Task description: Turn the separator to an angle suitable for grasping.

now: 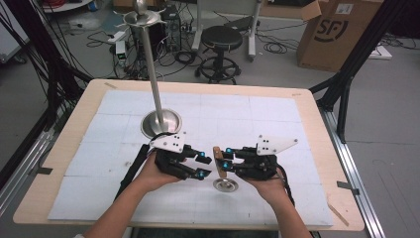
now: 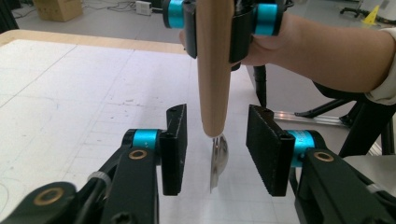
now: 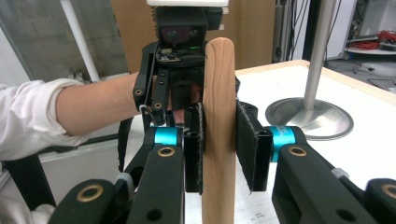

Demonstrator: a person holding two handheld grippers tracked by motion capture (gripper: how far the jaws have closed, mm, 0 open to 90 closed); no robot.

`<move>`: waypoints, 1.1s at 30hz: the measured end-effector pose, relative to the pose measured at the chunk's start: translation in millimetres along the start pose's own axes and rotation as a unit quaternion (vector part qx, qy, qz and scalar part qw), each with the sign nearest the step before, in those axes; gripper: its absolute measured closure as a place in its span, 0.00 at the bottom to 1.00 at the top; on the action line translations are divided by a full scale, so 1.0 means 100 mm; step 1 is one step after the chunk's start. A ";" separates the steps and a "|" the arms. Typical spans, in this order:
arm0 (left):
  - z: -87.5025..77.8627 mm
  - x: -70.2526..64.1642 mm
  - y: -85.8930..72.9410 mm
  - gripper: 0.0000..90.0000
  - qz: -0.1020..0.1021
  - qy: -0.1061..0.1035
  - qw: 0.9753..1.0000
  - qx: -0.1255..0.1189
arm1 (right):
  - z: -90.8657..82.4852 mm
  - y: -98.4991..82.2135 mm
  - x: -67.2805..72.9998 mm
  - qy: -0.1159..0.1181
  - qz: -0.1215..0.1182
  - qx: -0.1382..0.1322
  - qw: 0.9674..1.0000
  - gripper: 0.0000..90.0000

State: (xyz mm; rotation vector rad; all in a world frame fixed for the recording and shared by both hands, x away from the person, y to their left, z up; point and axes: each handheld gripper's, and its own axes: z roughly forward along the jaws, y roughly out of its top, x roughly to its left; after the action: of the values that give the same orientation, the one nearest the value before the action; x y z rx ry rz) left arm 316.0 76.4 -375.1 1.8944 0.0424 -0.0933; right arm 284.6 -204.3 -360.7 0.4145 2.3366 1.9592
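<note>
Holding: right gripper (image 3: 219, 154) clamps the wooden handle (image 3: 219, 116) of a ladle
Axis: upright, bowl (image 1: 225, 185) down near table (image 1: 297, 208)
Left gripper (image 2: 215, 149): open around handle tip, not touching

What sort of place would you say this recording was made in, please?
Most likely a robotics lab or workshop: cables lie loose across the floor, a black-framed rig surrounds the wooden table, and a cardboard shipping box and a stool stand behind it.
</note>
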 end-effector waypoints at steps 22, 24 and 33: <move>0.02 0.01 -0.02 0.60 -0.012 0.001 1.000 0.001 | -0.05 0.03 0.01 -0.002 0.001 -0.033 0.999 0.82; 0.03 0.00 -0.01 0.60 -0.009 -0.001 1.000 0.000 | -0.04 0.04 0.03 0.000 -0.001 -0.037 0.999 0.82; 0.14 -0.05 0.01 0.71 0.013 -0.020 1.000 0.010 | 0.06 0.06 0.10 0.017 -0.008 -0.045 0.999 0.82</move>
State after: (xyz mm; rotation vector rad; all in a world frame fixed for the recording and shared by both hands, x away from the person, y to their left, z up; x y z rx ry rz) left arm 310.4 63.3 -378.4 1.9122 -0.0098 -0.1140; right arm 277.3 -195.5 -355.1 0.3582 2.2527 2.0711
